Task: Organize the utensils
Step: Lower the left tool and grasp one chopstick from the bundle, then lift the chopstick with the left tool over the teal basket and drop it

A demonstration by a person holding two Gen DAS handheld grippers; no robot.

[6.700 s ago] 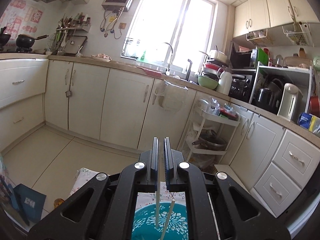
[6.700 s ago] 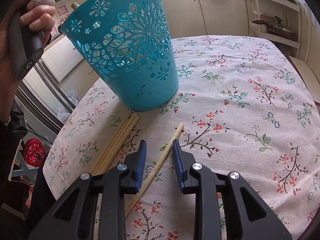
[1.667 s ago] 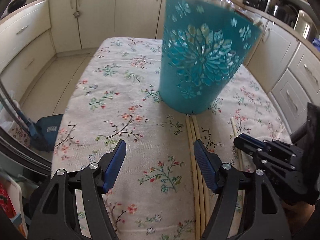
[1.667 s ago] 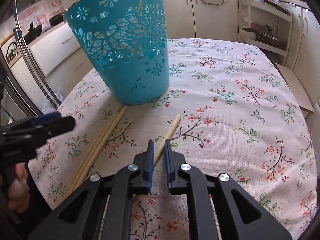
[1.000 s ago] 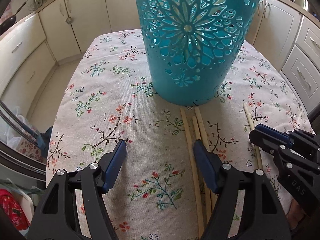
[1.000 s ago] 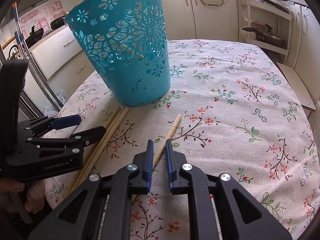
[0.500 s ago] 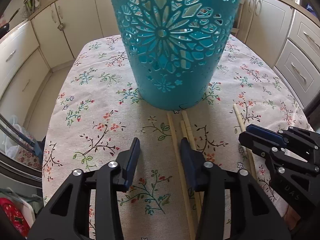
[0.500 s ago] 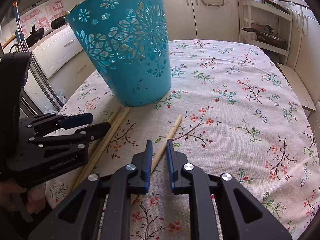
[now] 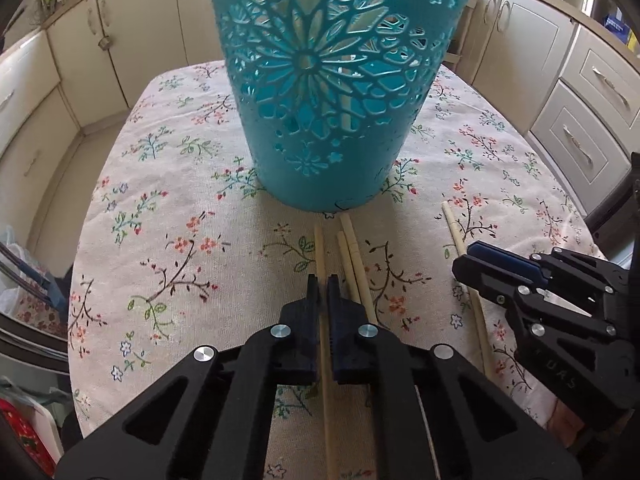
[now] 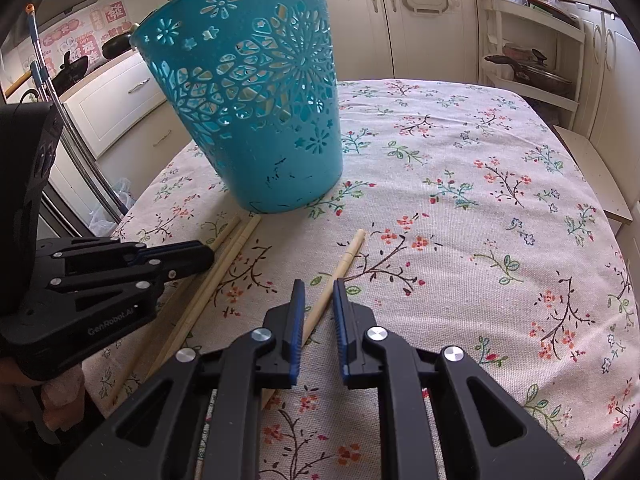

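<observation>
Now the left gripper (image 9: 323, 286) is closed on one chopstick (image 9: 319, 252), the leftmost of three that lie close together on the tablecloth (image 9: 168, 184). Its two jaws stand very narrow, with the thin stick pinched between the pads, and the stick runs on under the gripper toward the camera. The far end of this stick points at the basket (image 9: 332, 80) and stops just before its base. The other two chopsticks (image 9: 350, 248) lie just to the right of it, touching each other, also pointing at the basket.

The right gripper (image 10: 318, 292) is narrow too, with a small gap between its blue pads (image 10: 298, 320). A single chopstick (image 10: 344, 260) lies on the cloth and passes between the jaws at a slant. From the right wrist view I cannot tell for sure if the pads press on it, but they seem to hold it. Its far end is free, near the basket but not touching it.

The basket is teal plastic with cut-out flower patterns, and it stands upright on the flowered cloth, behind all four sticks. Through the holes in its wall a pale stick (image 9: 347, 114) shows inside it.

Both grippers are near each other, the left one over the group of three, the right one over the single stick.
</observation>
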